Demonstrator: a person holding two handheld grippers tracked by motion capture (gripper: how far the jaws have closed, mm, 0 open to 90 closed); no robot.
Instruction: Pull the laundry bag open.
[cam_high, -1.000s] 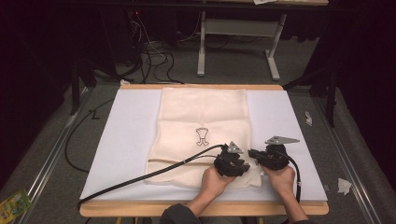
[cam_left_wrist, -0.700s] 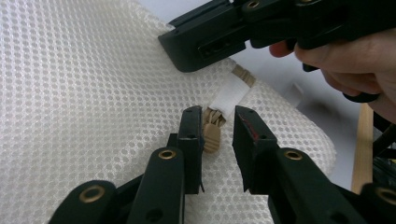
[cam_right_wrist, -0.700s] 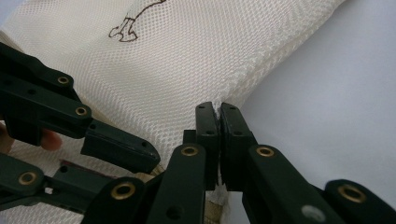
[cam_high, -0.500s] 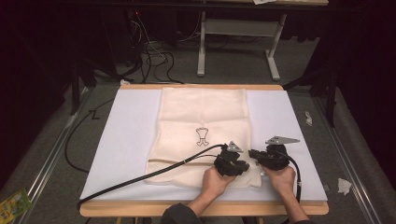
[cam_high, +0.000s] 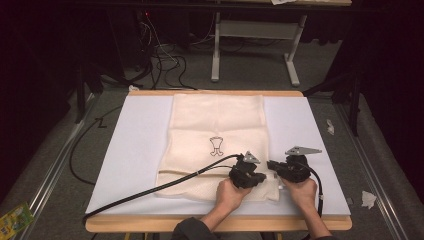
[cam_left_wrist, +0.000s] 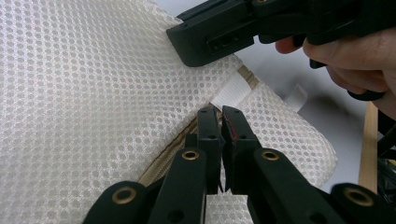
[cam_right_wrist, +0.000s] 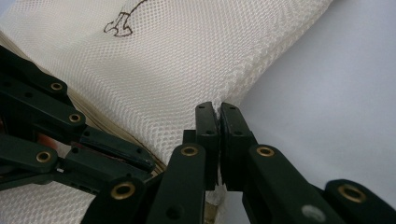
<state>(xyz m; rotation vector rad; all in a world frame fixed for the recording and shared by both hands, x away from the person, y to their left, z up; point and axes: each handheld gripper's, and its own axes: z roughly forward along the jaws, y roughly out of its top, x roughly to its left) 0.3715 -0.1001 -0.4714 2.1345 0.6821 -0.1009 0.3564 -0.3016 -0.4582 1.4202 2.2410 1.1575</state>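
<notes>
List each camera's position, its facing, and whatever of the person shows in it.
High view: above the person's side, looking forward and down on the table; forearms, left gripper and right gripper show.
Left gripper view: rides its gripper, facing the mesh bag; the other hand shows.
Right gripper view: rides its gripper, facing the bag's edge.
All share the bag.

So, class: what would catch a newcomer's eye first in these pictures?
The cream mesh bag lies flat in the middle of the white table, a small dark logo at its centre. At its near right corner the two black tools meet: the left tool has just been closing beside the zip, and the right tool is shut at the bag's edge.
</notes>
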